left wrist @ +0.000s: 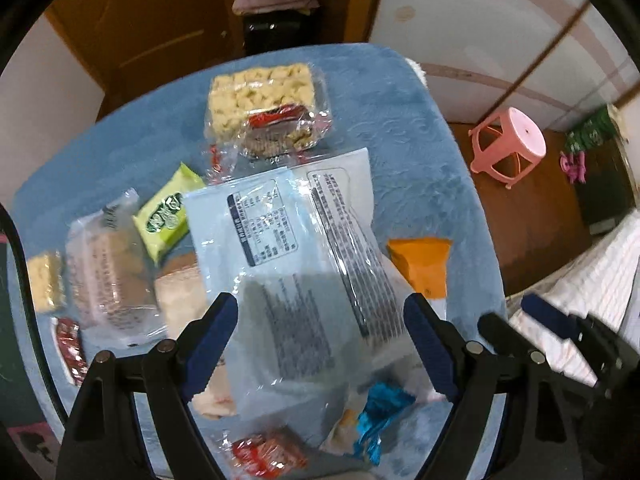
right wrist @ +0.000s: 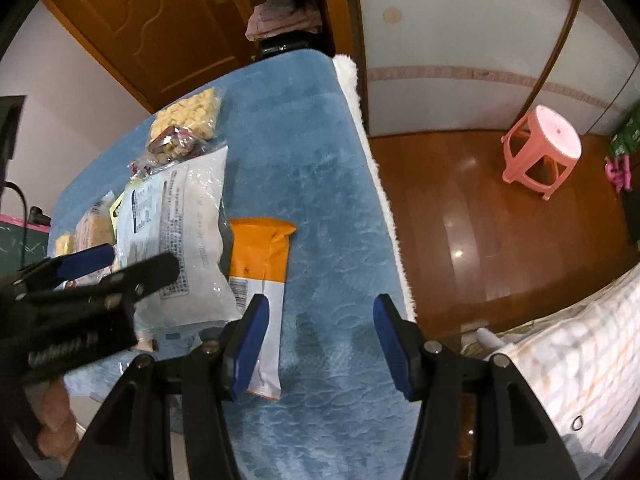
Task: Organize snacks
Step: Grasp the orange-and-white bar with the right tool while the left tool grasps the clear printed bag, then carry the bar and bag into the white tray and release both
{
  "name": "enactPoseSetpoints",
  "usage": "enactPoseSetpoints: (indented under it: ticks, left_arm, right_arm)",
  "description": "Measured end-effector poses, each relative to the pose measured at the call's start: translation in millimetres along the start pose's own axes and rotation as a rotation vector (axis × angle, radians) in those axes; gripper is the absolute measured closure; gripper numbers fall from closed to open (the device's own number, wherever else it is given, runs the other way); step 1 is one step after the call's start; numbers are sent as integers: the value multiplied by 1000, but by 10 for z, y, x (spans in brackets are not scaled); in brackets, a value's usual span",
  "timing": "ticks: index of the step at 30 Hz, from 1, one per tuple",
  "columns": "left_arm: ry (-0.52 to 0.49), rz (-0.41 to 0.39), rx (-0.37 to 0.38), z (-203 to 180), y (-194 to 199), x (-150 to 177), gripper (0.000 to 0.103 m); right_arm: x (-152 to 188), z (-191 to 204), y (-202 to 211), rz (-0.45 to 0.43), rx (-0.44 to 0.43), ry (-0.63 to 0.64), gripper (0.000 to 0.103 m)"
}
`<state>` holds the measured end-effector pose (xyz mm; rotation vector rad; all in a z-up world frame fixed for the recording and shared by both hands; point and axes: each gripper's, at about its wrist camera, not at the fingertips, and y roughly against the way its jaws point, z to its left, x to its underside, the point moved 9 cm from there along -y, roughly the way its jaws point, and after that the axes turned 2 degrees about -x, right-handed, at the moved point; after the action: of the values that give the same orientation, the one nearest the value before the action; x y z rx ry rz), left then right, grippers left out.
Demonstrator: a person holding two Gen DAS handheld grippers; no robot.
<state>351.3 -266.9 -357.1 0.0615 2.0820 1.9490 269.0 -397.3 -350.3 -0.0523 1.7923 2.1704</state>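
A big pale blue and white snack bag (left wrist: 304,248) lies on the blue table cover (left wrist: 400,120), over other packets. My left gripper (left wrist: 320,300) points down at it and stands wide open, one finger at each side of the bag's near end; the pads do not press on it. The right wrist view shows the left gripper (right wrist: 140,258) over the same bag (right wrist: 188,216). An orange and white packet (right wrist: 260,264) lies right of the bag. My right gripper (right wrist: 322,304) is open over bare blue cloth, its left finger just over that packet's edge.
Further snacks: a yellow puffed-snack pack (left wrist: 260,96) at the back, a green packet (left wrist: 166,216), a clear biscuit pack (left wrist: 108,276), a red packet (left wrist: 264,456), blue foil (left wrist: 380,412). The table's white edge (right wrist: 372,160) drops to wooden floor with a pink stool (right wrist: 544,148). Bedding (right wrist: 580,340) lies right.
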Motion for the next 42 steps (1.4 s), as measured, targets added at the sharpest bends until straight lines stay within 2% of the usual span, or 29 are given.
enactPoseSetpoints:
  ticks: [4,7,9,12,14,16,19,23,24,26,28,30,31,32,34,39,42]
  left_arm:
    - [21,32,-35,-15,-185,-27,17]
    - [-12,41,-112,-32,-297,-39,9]
    - [-22,48,-135,-2,-361,-13,5]
    - [23,73,-88,144,-409,13,0]
    - [77,97,-28,262,-440,72,0]
    - [105,98,0,352,-433,113,0]
    - [111,95,3,446,-426,172,0]
    - [93,82,2,465,-424,213,2]
    - [92,81,2,464,-424,216,3]
    - [94,78,0,455,-425,220,3]
    - [91,76,-10,409,-416,249,4]
    - [88,72,-15,381,-364,262,9]
    - [87,67,-13,330,-335,272,14]
    - [83,60,-10,285,-315,270,25]
    - [71,40,-3,234,-210,245,32]
    - [107,21,28,231,-34,216,48]
    - [104,-1,40,221,115,243,54]
  right_arm:
    - [15,11,-79,13,-11,8,48]
    - [32,71,-124,22,-24,22,48]
    - [44,123,-156,28,-35,32,48]
    - [53,215,-186,34,-59,44,48]
    - [54,267,-220,40,-66,50,48]
    - [60,298,-260,51,-72,53,48]
    - [71,333,-355,72,-58,62,47]
    - [74,381,-466,88,-52,66,38]
    - [74,392,-492,90,-37,74,36]
    - [75,483,-528,83,-13,113,25]
    - [74,523,-570,68,54,164,25]
    - [89,557,-592,47,117,211,28]
    - [92,561,-583,37,120,212,34]
    - [95,564,-562,27,117,211,47]
    - [94,545,-514,16,117,206,60]
    - [110,465,-388,18,33,141,64]
    - [101,515,-226,-28,10,146,64]
